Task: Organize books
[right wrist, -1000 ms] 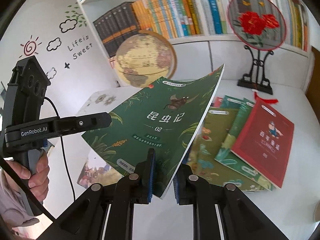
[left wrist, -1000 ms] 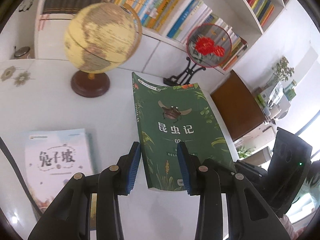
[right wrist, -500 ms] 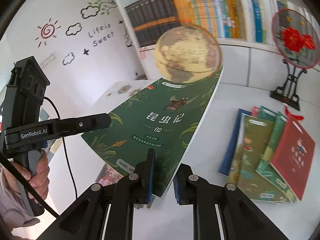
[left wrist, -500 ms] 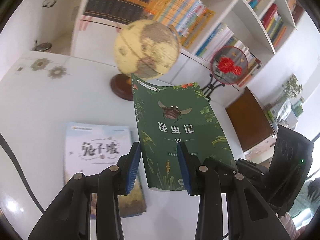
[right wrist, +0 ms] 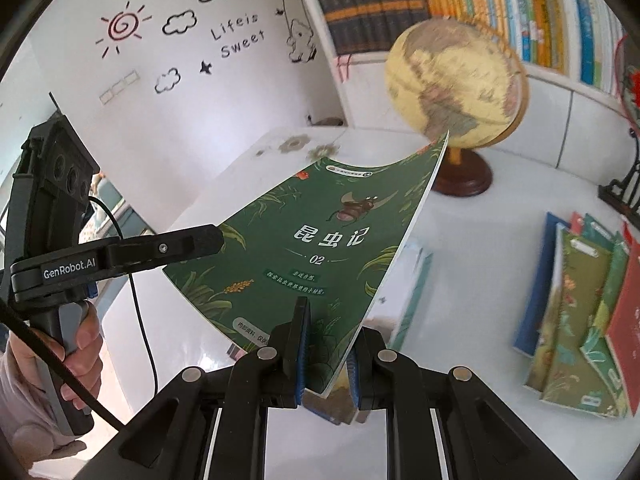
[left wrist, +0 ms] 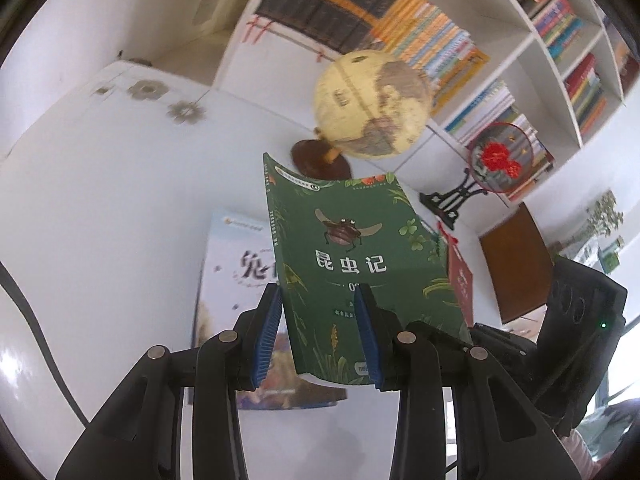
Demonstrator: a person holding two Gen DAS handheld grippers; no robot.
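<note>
A green book with a beetle on its cover (left wrist: 352, 256) hangs in the air above the white table (left wrist: 100, 216). My right gripper (right wrist: 326, 354) is shut on its lower corner; the book (right wrist: 320, 248) fans out ahead of it. My left gripper (left wrist: 318, 338) is shut on the book's left bottom edge, one finger over the cover and one under it; from the right wrist view its finger (right wrist: 160, 246) lies at the cover's left edge. A pale blue book (left wrist: 236, 280) lies flat on the table under the green one.
A globe (left wrist: 372, 108) on a wooden base stands behind the books. A fanned pile of green and red books (right wrist: 584, 312) lies to the right. A round red-flower fan on a black stand (left wrist: 492, 160) and full bookshelves (left wrist: 440, 52) line the back wall.
Both grippers have carried the green book to the left, from beside the fanned pile to above the pale blue book. The grip on the book is unchanged.
</note>
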